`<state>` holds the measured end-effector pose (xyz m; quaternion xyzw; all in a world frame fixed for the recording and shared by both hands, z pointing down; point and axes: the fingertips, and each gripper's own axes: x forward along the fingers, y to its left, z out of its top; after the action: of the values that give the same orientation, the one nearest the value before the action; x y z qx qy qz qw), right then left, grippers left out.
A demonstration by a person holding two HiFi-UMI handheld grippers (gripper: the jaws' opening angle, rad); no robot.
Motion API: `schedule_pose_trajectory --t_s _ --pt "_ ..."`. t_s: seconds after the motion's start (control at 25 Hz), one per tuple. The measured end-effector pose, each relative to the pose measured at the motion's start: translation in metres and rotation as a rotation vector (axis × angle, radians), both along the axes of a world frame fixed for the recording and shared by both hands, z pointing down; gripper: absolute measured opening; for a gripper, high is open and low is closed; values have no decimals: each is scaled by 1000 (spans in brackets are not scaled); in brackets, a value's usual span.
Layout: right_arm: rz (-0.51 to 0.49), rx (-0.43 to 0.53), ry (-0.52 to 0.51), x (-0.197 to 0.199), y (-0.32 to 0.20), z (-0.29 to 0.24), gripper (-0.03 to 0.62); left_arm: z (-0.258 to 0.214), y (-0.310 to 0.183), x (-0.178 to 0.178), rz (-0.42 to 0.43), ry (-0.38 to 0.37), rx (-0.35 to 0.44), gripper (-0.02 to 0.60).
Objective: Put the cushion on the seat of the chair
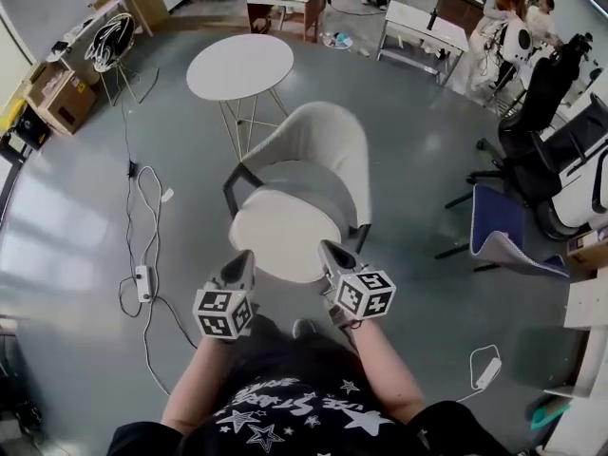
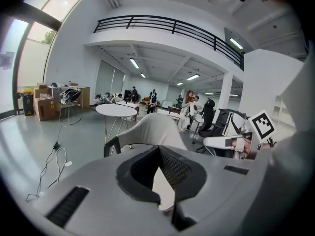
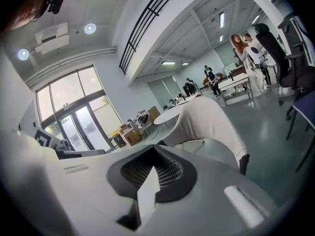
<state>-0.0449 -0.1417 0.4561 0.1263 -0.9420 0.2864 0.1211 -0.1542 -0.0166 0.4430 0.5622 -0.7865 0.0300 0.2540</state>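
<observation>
A round cream cushion (image 1: 284,235) hangs over the front of the grey seat (image 1: 306,180) of a beige shell chair (image 1: 318,136). My left gripper (image 1: 244,258) is shut on the cushion's near left edge. My right gripper (image 1: 331,251) is shut on its near right edge. In the left gripper view a cream sliver of cushion (image 2: 163,187) sits pinched in the left gripper (image 2: 161,181), with the chair back (image 2: 153,129) beyond. The right gripper view shows the same: cushion edge (image 3: 147,193) in the right gripper (image 3: 147,187), chair back (image 3: 209,119) ahead.
A round white table (image 1: 239,65) stands behind the chair. Black office chairs (image 1: 537,131) and a blue chair (image 1: 502,224) are at the right. Cables (image 1: 142,245) and a power strip (image 1: 486,369) lie on the grey floor. Cardboard boxes (image 1: 62,101) sit far left. People (image 1: 508,12) stand at the back right.
</observation>
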Motion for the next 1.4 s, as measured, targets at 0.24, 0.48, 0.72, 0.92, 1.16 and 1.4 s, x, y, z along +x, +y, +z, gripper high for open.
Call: schedule_pose_trajectory --t_s 0.24,0.48,0.72,0.92,1.16,1.4 --pt "-68 12 45 -7 20 7 3 6 34 -4 -78 26 7 9" --pt "-121 59 60 -15 52 -16 3 -8 77 -4 -140 39 55 9" --pt "-155 72 57 11 118 -19 3 -3 148 28 -186 51 72 9" --pt "-141 81 49 46 155 -20 3 -12 196 67 -190 33 100 9" --pt "-142 151 30 79 204 -40 3 -39 253 98 -213 3 148 9" --pt "-139 210 7 115 240 -72 3 -79 289 135 -184 -51 215 9"
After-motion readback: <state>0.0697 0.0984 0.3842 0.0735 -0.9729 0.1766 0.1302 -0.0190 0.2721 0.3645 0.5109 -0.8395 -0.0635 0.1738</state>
